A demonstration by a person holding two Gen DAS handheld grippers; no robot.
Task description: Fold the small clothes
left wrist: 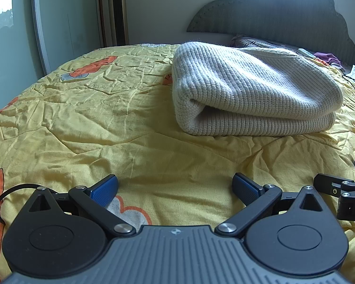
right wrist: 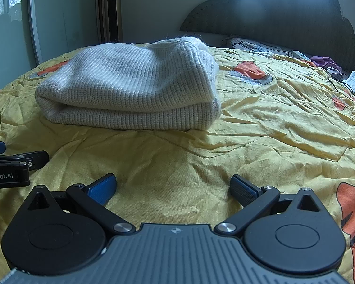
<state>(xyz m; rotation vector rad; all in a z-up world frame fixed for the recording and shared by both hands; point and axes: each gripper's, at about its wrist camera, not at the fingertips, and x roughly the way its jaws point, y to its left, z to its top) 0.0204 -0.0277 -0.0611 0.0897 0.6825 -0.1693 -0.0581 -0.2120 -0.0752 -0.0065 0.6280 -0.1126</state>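
Yellow quilt (left wrist: 87, 118) with orange prints covers the bed, and a dark scalloped headboard (left wrist: 284, 11) stands at its far end. On the quilt lies a cream knit sweater (left wrist: 253, 92), already folded into a thick, rounded bundle with its layers stacked. Its long axis runs across both views, left to right.

From the left gripper (left wrist: 175, 189) the sweater lies ahead and to the right; from the right gripper (right wrist: 172, 188) it lies ahead and to the left (right wrist: 130, 90). So the bundle sits between the two, well apart from both. Neither looks clearly nearer.

Both pairs of jaws stand wide apart and hold nothing, low over bare quilt. The fold looks finished or nearly so; any further move would likely bring each gripper inward toward its own end of the bundle.
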